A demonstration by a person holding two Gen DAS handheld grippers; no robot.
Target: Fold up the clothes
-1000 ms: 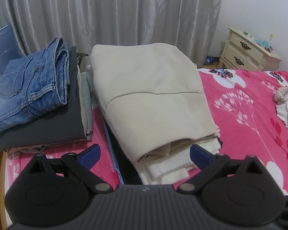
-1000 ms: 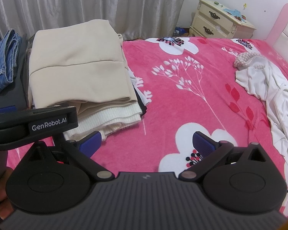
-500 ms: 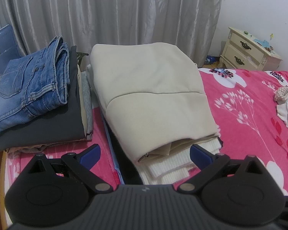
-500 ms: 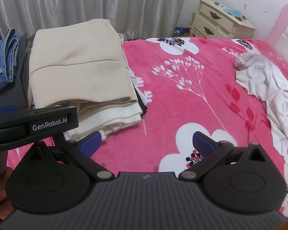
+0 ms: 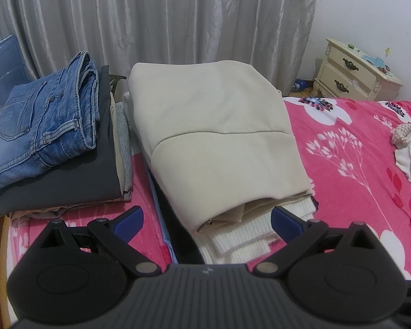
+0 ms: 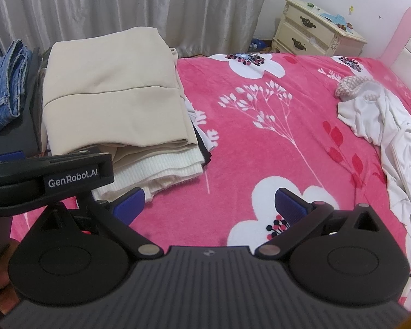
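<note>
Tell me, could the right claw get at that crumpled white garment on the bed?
Probably yes. The right claw is open and empty, and only bare pink blanket lies between it and the white garment.

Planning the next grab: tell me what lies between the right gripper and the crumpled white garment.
Only bare pink floral blanket lies between the open right gripper and the crumpled white garment, as the right wrist view shows.

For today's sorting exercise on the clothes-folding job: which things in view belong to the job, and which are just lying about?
Part of the job:
- beige stack, folded
- jeans stack, folded
- white clothes, crumpled, not yet folded
- left gripper and right gripper, both open and holding nothing

Just lying about:
- nightstand
- curtain
- blue container
- pink blanket, only the work surface
</note>
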